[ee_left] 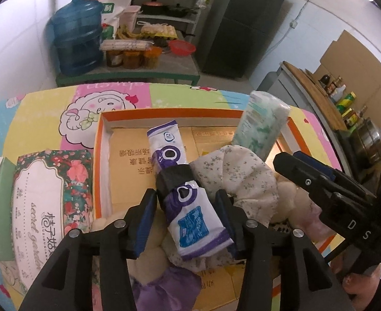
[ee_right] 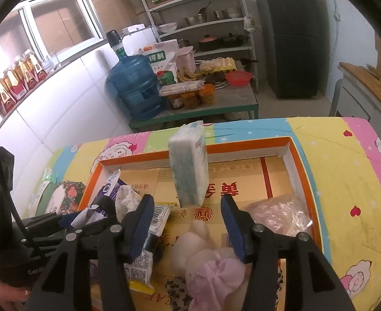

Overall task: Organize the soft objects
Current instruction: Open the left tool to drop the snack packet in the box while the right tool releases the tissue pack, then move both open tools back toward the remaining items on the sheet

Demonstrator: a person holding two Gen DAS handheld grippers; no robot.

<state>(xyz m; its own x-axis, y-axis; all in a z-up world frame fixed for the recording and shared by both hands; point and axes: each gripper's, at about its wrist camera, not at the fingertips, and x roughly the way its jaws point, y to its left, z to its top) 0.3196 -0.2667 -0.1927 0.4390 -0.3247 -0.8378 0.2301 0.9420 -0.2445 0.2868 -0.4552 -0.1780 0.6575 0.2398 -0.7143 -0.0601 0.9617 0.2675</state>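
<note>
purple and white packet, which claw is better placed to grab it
Left. Its open claw straddles the purple and white packet; the right claw, also open, faces the green tissue pack instead.

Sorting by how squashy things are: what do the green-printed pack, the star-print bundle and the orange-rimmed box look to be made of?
Green-printed pack: thin glossy plastic film over soft white tissue, judging by its sheen and padded edge. Star-print bundle: matte woven fabric, crumpled into loose folds. Orange-rimmed box: printed cardboard, with stiff straight walls and a flat brown base.
</note>
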